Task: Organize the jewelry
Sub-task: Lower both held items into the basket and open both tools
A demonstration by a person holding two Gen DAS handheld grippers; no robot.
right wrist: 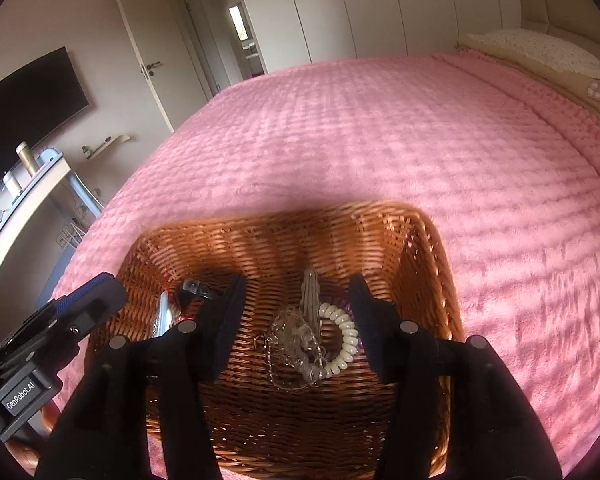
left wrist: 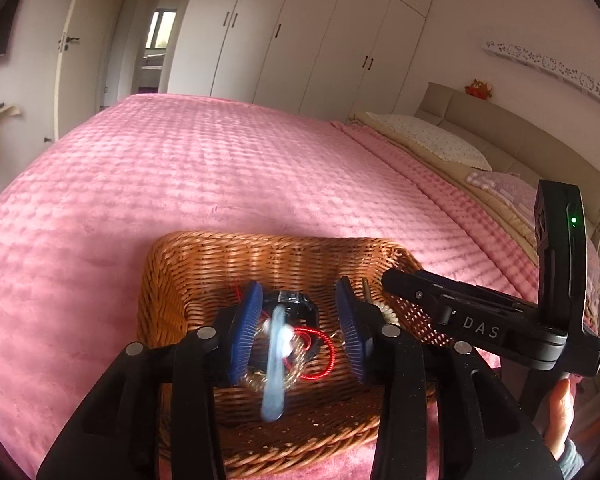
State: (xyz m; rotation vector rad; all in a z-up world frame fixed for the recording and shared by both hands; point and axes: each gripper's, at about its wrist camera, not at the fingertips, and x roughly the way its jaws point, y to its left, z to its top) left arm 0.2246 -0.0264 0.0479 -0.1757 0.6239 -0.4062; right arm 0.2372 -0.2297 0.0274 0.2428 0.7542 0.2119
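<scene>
A brown wicker basket (left wrist: 188,272) sits on the pink bedspread and also shows in the right wrist view (right wrist: 432,248). My left gripper (left wrist: 298,328) is open above it; a blurred pale blue piece (left wrist: 274,376) with white beads hangs between the fingers, touching neither pad. Under it lie a red cord loop (left wrist: 328,356), a black watch-like piece (left wrist: 296,306) and a gold chain (left wrist: 256,380). My right gripper (right wrist: 296,322) is open and empty over the basket, above a cream spiral hair tie (right wrist: 346,340), a clear hair claw (right wrist: 300,340) and a chain (right wrist: 280,376).
The pink bedspread (left wrist: 220,168) spreads wide behind and beside the basket. Pillows (left wrist: 432,140) and a headboard lie at the right. White wardrobes (left wrist: 320,32) and a door stand at the back. A desk (right wrist: 24,196) and a TV are at the left.
</scene>
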